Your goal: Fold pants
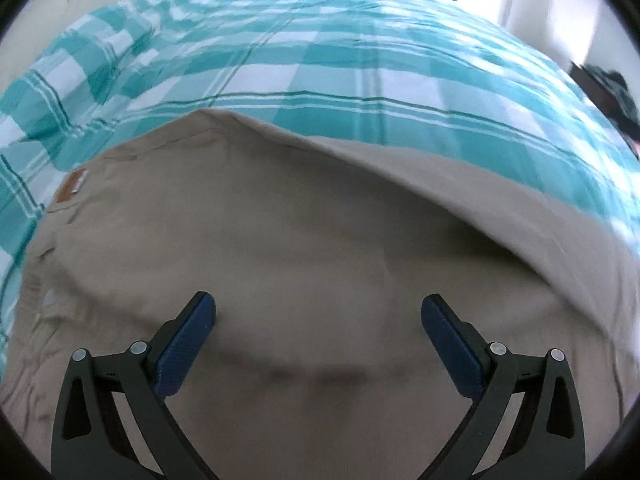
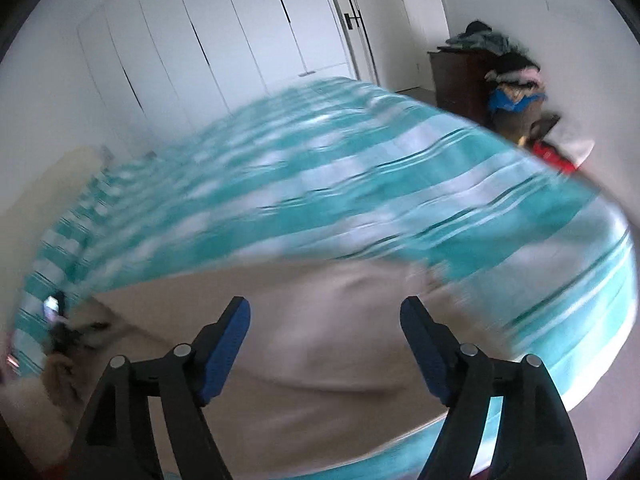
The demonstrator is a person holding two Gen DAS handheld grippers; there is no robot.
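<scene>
While my left gripper (image 1: pixel 318 312) hangs spread wide over the beige pants (image 1: pixel 280 248), holding nothing, its camera gives the sharper picture: a brown patch (image 1: pixel 72 186) at the waistband on the left of the cloth, a pale button (image 1: pixel 50 300) below it, and a folded edge running from the upper left down to the right. So the waist lies to the left in that view and the pants stretch away rightward across the teal checked bedspread (image 1: pixel 320 60); their right end is cut off at the frame's edge.

From my right wrist view everything is smeared by motion. My right gripper (image 2: pixel 325 312) is likewise spread apart and empty, just above the pants (image 2: pixel 320 340), which lie on the near part of the bedspread (image 2: pixel 320 168). Only this view shows white closet doors (image 2: pixel 200 40) beyond the bed, a dark dresser (image 2: pixel 460 76) right of it, and a heap of clothes (image 2: pixel 516 84) beside that. Left of the pants, something small and dark (image 2: pixel 56 312) is too blurred to identify.
</scene>
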